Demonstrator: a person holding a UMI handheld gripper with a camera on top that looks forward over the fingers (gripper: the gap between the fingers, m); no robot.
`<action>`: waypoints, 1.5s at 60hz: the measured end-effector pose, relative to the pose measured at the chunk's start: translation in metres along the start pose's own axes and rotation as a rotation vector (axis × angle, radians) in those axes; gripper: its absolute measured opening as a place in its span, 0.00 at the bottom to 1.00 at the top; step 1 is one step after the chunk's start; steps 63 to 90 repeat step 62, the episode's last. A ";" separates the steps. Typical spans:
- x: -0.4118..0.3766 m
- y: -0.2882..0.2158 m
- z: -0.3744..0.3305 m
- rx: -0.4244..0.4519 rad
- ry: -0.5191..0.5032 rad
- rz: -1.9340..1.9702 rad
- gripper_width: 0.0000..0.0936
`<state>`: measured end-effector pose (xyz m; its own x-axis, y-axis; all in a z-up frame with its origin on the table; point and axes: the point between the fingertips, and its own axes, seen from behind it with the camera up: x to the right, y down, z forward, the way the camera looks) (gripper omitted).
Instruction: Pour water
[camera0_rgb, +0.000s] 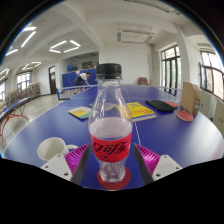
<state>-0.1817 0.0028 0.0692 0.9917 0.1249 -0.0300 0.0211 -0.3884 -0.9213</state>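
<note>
A clear plastic bottle with a black cap and a red label stands upright on a red coaster on the blue table. It holds a little water at the bottom. My gripper is open, and the bottle stands between the fingers with a small gap at each side. The magenta pads flank the label. A white paper cup stands on the table just left of the left finger.
Beyond the bottle lie a yellow book, a second book and a dark flat object. Another red coaster and a wooden chair are at the far right. Red chairs stand at the left.
</note>
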 end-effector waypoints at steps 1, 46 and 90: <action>0.001 0.002 -0.002 -0.013 0.004 0.004 0.91; -0.081 0.036 -0.407 -0.112 0.153 -0.042 0.91; -0.088 0.040 -0.461 -0.079 0.176 -0.042 0.91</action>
